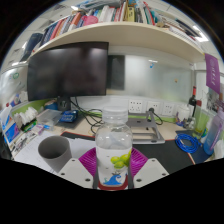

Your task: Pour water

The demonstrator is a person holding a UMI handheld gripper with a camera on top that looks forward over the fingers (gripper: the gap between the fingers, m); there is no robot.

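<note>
Water bottle [114, 145] fills the gap between the hand-held gripper [114, 172] fingers, w/ both pads against it, so no way straight ahead. Just left of it, a grey cup [54, 152] stands on the bench [80, 140], w/ a bare strip between cup & bottle. Behind, a monitor [68, 70] & a wall shelf of books [95, 14] close off the back. Right side: blue cable coil [187, 144] & clutter near the bench edge; a dark mat [160, 155] lies flat between.
</note>
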